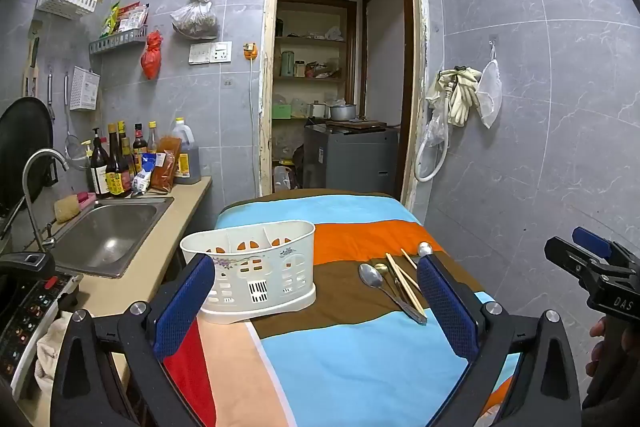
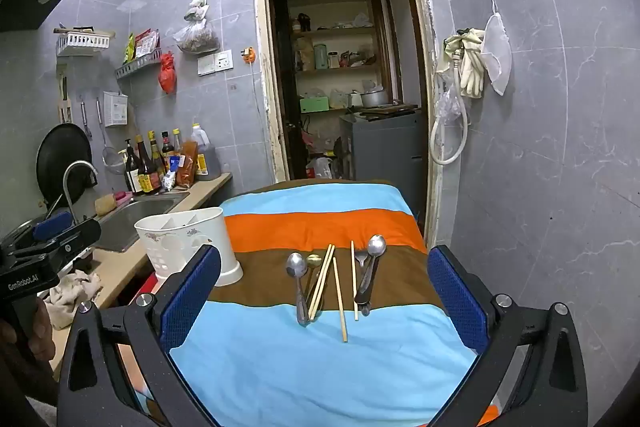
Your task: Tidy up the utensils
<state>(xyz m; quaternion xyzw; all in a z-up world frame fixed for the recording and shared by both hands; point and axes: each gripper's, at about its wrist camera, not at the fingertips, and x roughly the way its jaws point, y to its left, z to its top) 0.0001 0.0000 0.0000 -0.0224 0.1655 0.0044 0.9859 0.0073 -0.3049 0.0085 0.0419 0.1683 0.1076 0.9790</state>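
Note:
A white utensil caddy (image 1: 256, 267) with divided compartments stands on the striped cloth (image 1: 352, 355); it also shows in the right wrist view (image 2: 192, 247). Utensils lie on the brown stripe: a silver spoon (image 2: 298, 279), a gold spoon (image 2: 313, 261), several wooden chopsticks (image 2: 339, 297), and a dark-handled spoon (image 2: 370, 267). My left gripper (image 1: 316, 281) is open and empty, just in front of the caddy. My right gripper (image 2: 324, 273) is open and empty, its fingers flanking the utensils from above the near side. The caddy looks empty from here.
A steel sink (image 1: 104, 235) and counter with sauce bottles (image 1: 120, 163) lie to the left. A control panel (image 1: 24, 311) sits at the near left. A doorway (image 1: 340, 67) opens behind the table. Tiled wall with hanging gloves (image 1: 460, 99) stands at the right.

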